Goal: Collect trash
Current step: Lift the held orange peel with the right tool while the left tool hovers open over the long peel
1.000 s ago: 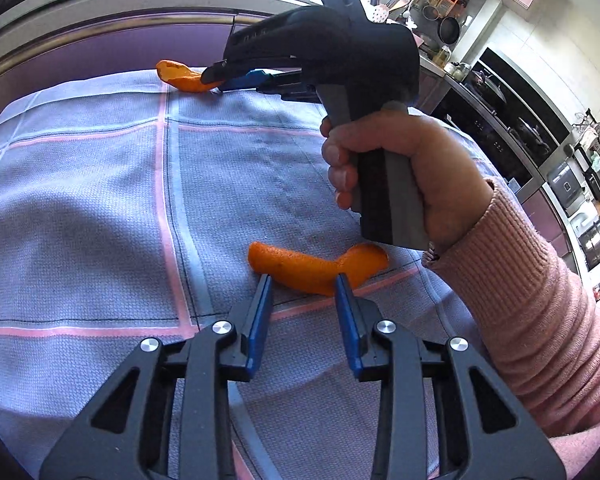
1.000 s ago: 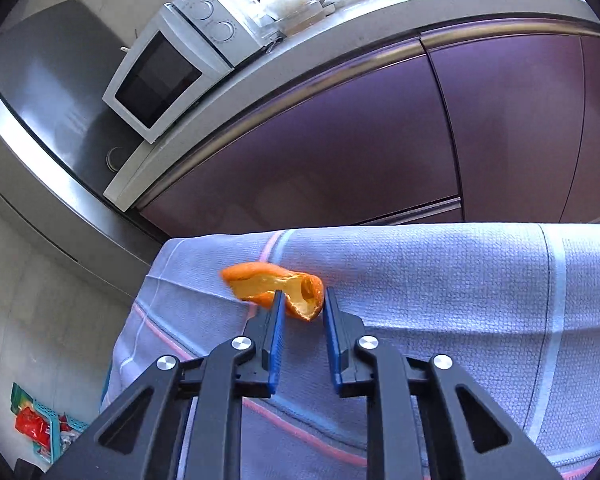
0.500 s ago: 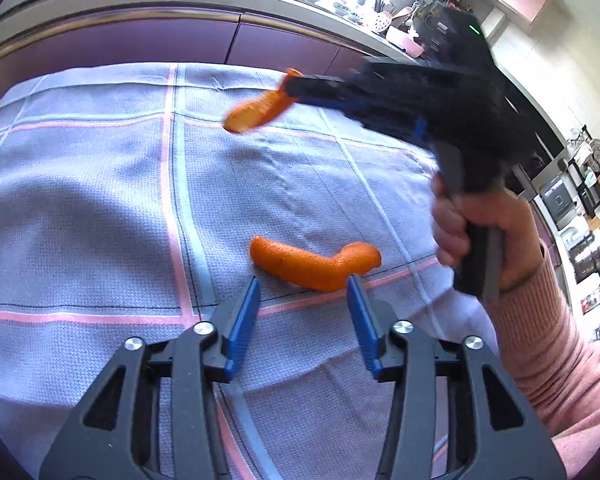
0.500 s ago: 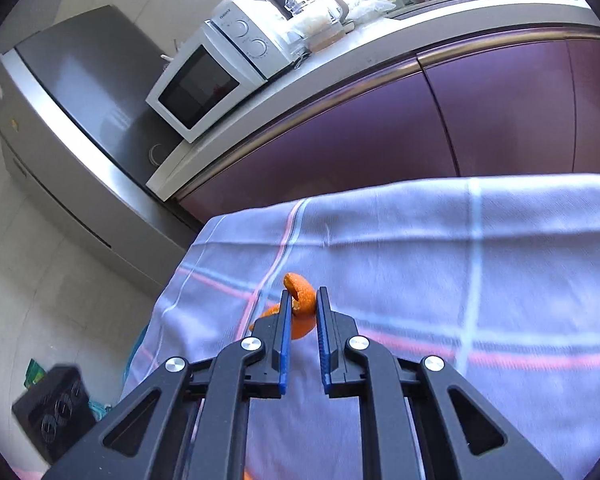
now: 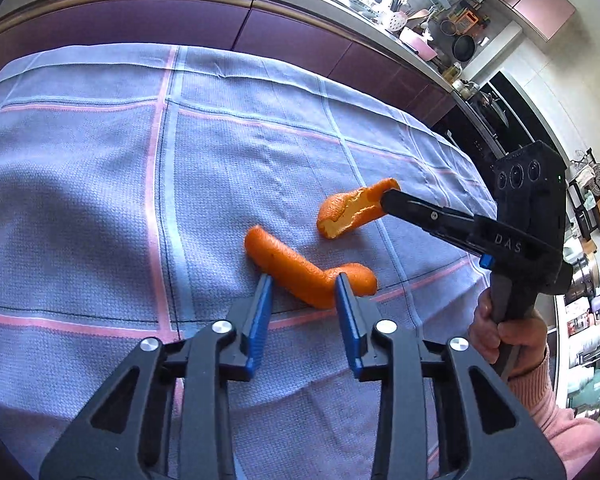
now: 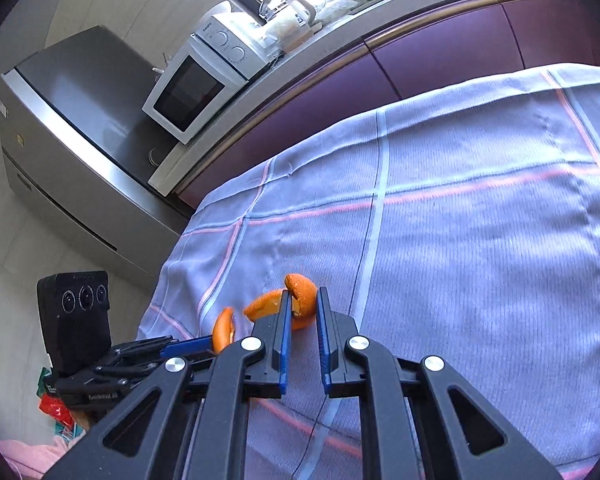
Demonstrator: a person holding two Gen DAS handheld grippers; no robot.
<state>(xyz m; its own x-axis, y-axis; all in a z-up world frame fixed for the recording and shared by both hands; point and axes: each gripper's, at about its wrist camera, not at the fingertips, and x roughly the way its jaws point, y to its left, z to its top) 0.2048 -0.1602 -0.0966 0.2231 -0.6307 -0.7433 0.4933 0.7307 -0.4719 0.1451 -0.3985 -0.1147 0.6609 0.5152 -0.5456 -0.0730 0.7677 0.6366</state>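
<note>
peel scrap (image 5: 354, 211) pinched in right gripper (image 5: 388, 196); left gripper (image 5: 303, 280) jaws apart.

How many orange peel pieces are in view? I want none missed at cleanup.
2. One long peel lies on the cloth between the left gripper's open fingers; the other peel is pinched in the right gripper.

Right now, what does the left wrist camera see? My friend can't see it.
The left claw sits open around a long orange peel lying on a blue checked cloth. To the right, the right claw, held by a hand, grips a second curled peel.
</note>
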